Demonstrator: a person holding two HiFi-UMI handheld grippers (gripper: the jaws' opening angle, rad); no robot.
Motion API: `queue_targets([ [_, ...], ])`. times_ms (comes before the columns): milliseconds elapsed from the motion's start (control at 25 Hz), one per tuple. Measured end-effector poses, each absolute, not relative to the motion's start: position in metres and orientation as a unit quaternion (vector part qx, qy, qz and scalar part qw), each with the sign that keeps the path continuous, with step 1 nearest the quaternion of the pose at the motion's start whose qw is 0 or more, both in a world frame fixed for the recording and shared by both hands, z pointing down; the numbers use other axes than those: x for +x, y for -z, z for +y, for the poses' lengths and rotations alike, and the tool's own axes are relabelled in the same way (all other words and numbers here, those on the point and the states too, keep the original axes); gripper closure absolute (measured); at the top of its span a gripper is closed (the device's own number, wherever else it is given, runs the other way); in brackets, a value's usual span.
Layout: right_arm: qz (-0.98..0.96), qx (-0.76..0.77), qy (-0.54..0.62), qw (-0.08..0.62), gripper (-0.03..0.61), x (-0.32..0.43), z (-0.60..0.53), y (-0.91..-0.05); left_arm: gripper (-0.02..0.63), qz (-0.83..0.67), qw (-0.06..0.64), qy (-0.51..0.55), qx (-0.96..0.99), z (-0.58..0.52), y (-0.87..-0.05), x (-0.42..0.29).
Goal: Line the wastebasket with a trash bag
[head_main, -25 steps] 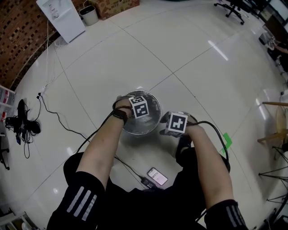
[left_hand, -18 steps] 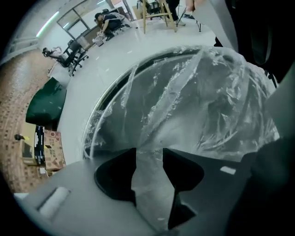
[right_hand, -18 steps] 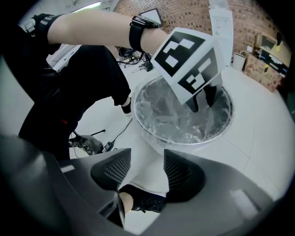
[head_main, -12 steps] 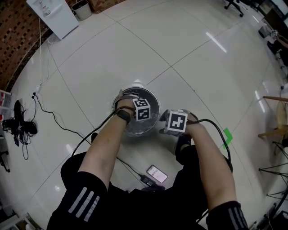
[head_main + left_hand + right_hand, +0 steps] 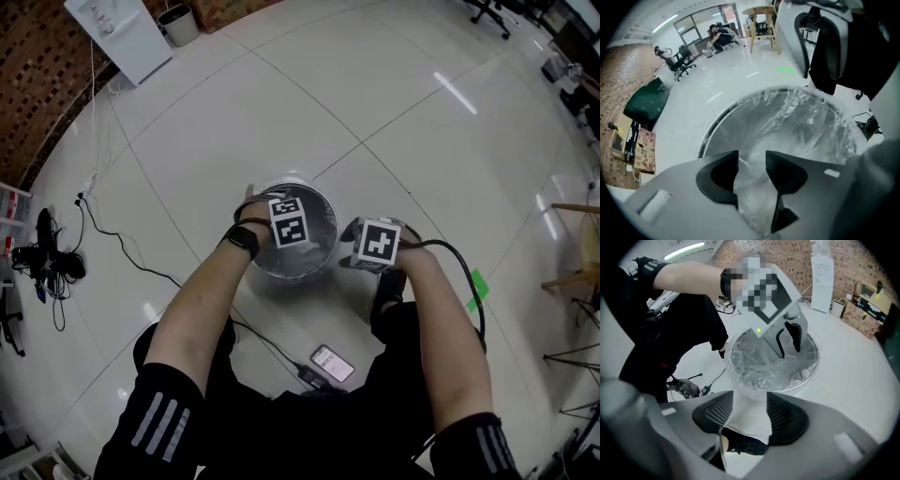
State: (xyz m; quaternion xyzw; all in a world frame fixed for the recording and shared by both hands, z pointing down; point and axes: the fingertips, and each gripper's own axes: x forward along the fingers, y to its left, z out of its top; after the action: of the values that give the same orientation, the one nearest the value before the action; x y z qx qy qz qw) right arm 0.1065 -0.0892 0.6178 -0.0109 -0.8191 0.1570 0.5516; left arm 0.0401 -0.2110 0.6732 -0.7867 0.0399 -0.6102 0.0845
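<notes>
While both of the person's arms reach down over the white tiled floor [image 5: 375,94], the round wastebasket [image 5: 319,248] stands upright on it just ahead of the person's knees, its mouth facing up. A clear trash bag [image 5: 797,122] lies inside it. The crinkled film covers the inner wall, and at the far and right-hand parts of the rim it shows bunched along the edge.

The left tool [image 5: 752,164] hangs directly over the basket's mouth, pointing steeply down, with its tips dipped just inside the rim on the side nearer the person. Its jaws stand apart. A loose fold of the bag's film shows in the gap between them, but the pads do not press on it.

The right tool [image 5: 750,404] is outside the wastebasket, just beside its wall on the person's right, and also points steeply down. Its jaws are apart too and nothing is between them. Through the gap only bare floor and the person's black shoe [image 5: 745,444] show. From that side the basket lies close ahead of the right tool, with the left tool leaning into it from above.

A phone [image 5: 333,361] lies face up on the floor near the person's legs, well apart from the basket. A black cable [image 5: 141,262] trails across the tiles to the left.
</notes>
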Motion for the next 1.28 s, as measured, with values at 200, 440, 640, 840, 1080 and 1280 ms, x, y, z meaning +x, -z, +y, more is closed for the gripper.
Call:
queue_targets([
  [200, -0.839, 0.016, -0.109, 0.533, 0.345, 0.102, -0.110, -0.592, 0.437, 0.072, 0.063, 0.569, -0.817, -0.198, -0.609, 0.019],
  [440, -0.869, 0.069, -0.047, 0.487, 0.348, 0.077, -0.131, -0.533, 0.437, 0.169, 0.051, 0.498, -0.849, -0.198, -0.530, -0.014],
  [640, -0.893, 0.097, 0.016, 0.438, 0.360, 0.050, -0.128, -0.487, 0.449, 0.228, 0.028, 0.442, -0.867, -0.183, -0.484, -0.042],
  [840, -0.916, 0.143, 0.038, 0.373, 0.419, 0.037, -0.124, -0.449, 0.451, 0.257, 0.017, 0.395, -0.882, -0.161, -0.455, -0.061],
  [1080, -0.932, 0.200, 0.023, 0.303, 0.569, 0.031, -0.118, -0.418, 0.472, 0.282, 0.013, 0.341, -0.897, -0.141, -0.429, -0.077],
  [1280, -0.928, 0.225, -0.009, 0.296, 0.571, 0.031, -0.126, -0.421, 0.474, 0.240, -0.003, 0.342, -0.908, -0.122, -0.433, -0.071],
])
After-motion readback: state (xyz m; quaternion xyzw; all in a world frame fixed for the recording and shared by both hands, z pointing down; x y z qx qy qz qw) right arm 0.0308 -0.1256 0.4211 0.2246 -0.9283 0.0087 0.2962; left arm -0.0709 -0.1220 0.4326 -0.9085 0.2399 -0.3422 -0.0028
